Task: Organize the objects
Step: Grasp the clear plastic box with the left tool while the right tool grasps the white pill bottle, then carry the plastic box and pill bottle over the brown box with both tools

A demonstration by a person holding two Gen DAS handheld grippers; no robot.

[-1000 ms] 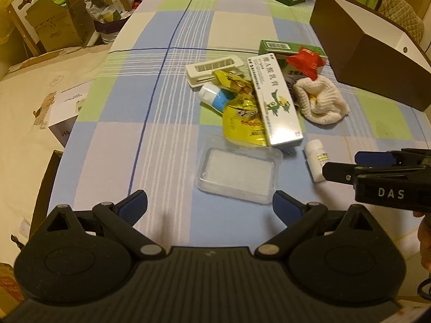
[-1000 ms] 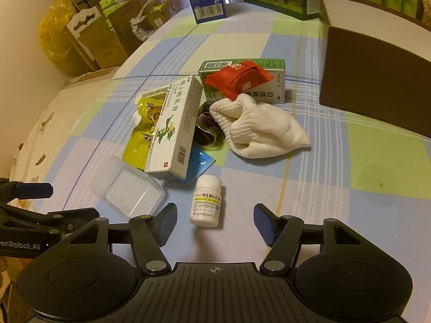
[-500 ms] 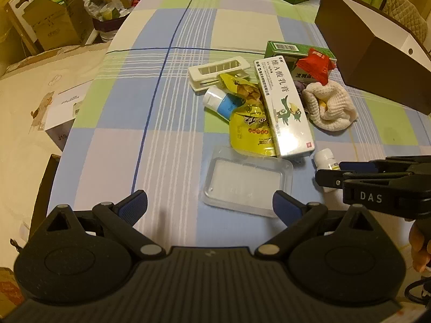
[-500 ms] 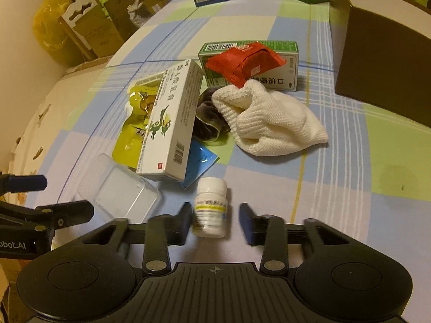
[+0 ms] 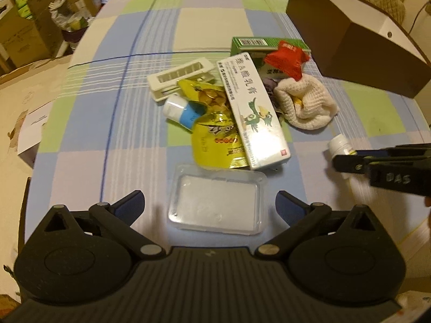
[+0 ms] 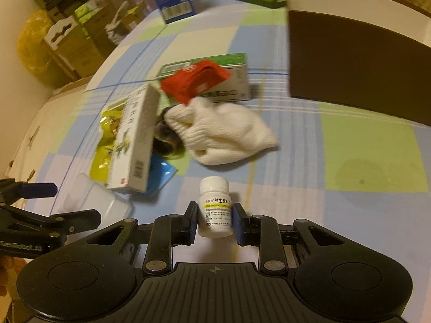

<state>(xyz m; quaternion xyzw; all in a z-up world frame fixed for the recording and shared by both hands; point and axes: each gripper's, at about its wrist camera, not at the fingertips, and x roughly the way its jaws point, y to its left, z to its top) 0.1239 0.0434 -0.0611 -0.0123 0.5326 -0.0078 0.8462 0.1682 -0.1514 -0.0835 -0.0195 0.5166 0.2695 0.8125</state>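
Checkered blue, green and lilac cloth covers the table (image 5: 89, 123), with cardboard boxes stacked off its left edge and a big brown box (image 6: 350, 62) at the far right. Mid-table there's a messy pile: long white carton (image 5: 253, 110), yellow pouch (image 5: 215, 137), red packet (image 6: 194, 80) on a green box (image 6: 231, 64), white knit cloth (image 6: 221, 132). Clear plastic tray (image 5: 218, 202) sits right ahead of the left gripper (image 5: 210, 204), whose jaws are spread wide, holding nothing. Small white pill bottle (image 6: 215, 207), upright, printed label with a yellow stripe, is pinched on both sides by the right gripper (image 6: 215, 220), near the pile's front edge
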